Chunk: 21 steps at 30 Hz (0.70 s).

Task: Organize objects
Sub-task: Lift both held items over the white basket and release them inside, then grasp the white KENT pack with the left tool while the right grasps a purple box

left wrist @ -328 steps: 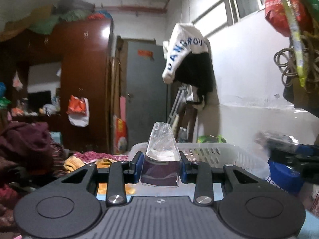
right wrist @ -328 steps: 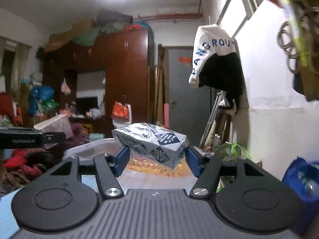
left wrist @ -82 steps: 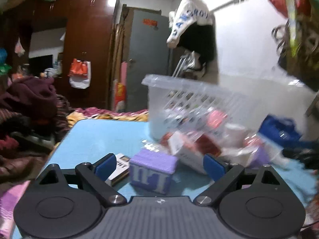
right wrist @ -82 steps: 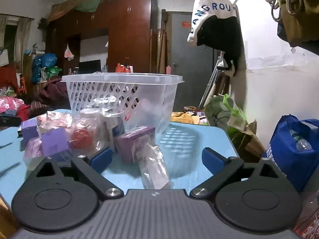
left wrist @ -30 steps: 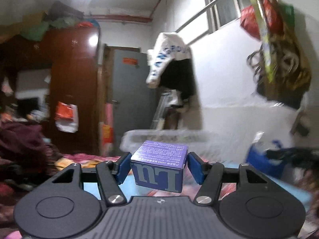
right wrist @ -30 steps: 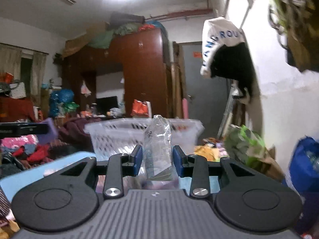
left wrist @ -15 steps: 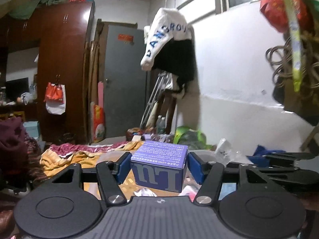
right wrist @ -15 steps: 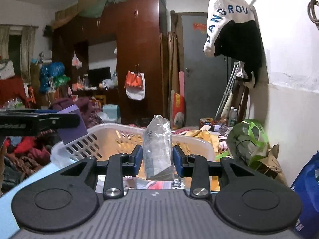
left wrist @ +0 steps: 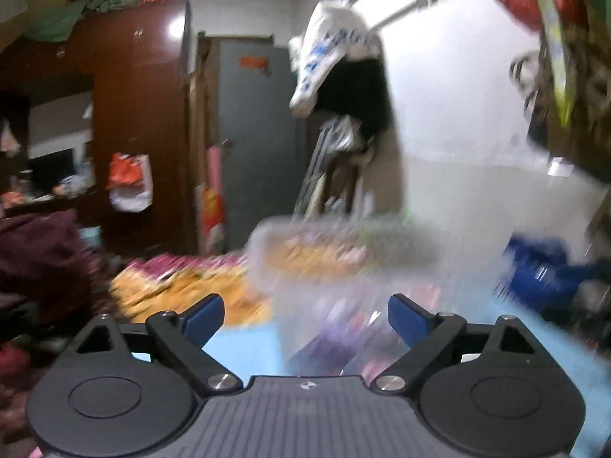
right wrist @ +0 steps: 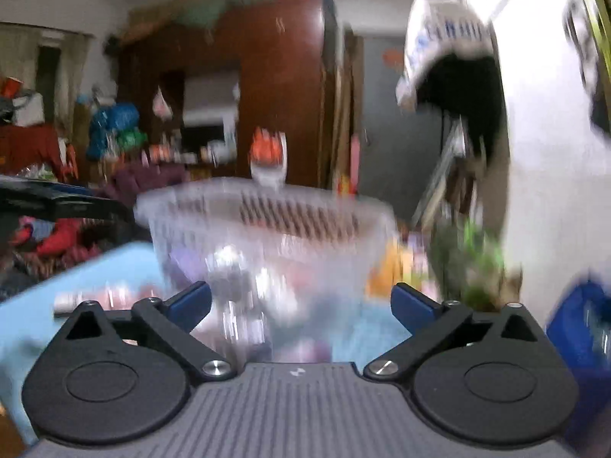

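Now both your grippers gape wide and hold nothing: left gripper, right gripper. Everything's smeared with motion, but the basket sits dead ahead on the blue bench. Loose packets lie just in front of the basket, nearest your right gripper.

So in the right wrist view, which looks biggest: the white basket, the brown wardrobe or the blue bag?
As they appear:
1. Brown wardrobe, though it stands far back.
2. White basket, nearer and blurred.
3. Blue bag, cut off by the frame edge, so its true size is unsure.
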### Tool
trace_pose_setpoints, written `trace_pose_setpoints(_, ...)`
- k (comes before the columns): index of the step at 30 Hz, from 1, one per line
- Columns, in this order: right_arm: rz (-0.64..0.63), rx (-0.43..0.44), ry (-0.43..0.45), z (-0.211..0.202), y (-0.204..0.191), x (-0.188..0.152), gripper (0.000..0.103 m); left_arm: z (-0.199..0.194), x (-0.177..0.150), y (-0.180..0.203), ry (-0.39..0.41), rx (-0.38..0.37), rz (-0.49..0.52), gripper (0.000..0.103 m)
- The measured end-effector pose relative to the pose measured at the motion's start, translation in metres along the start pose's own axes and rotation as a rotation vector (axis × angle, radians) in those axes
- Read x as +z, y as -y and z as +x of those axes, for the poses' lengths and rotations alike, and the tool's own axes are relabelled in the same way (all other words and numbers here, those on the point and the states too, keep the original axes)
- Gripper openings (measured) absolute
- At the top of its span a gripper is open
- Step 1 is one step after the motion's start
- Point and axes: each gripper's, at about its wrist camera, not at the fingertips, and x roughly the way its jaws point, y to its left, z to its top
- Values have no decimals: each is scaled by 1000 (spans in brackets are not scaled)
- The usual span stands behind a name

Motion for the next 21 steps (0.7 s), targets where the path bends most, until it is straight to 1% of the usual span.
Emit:
trace_pose_setpoints(2,10,17,-48,4,4,-14,97,-3,-22,-8,-69,43,10,95)
trace_pose_setpoints(5,26,18,-95,12,5,-21,97,-6,-45,-23,-133,70,-9,95)
trace_pose_setpoints(8,58,59,-138,28,4,-18,96,0,-55,-39,-184,44,-49,95)
trace_pose_setpoints(10,47,45,-164,38,0,-17,96,6,-60,-44,-217,38,-53,95)
trace_pose_setpoints(12,42,30,-182,44,-1,-20,96,13,-64,-47,-247,51,-39,95)
trace_pose_setpoints(14,63,37,-191,46,3,-23,96,23,-62,-50,-289,52,-55,94)
trace_pose_setpoints(15,67,41,-194,47,4,-24,96,27,-63,-52,-297,46,-66,94)
trace_pose_setpoints(16,73,40,-202,47,5,-25,95,27,-66,-54,-306,41,-69,93)
trace_pose_setpoints(17,78,38,-197,47,7,-26,93,31,-66,-54,-327,40,-73,89)
trace_pose_setpoints(19,74,30,-198,47,6,-27,91,34,-66,-52,-337,60,-51,78)
trace_pose_setpoints(20,71,27,-205,48,6,-27,88,33,-66,-47,-334,68,-31,74)
trace_pose_setpoints(21,64,27,-211,49,6,-27,83,32,-66,-45,-325,50,-15,62)
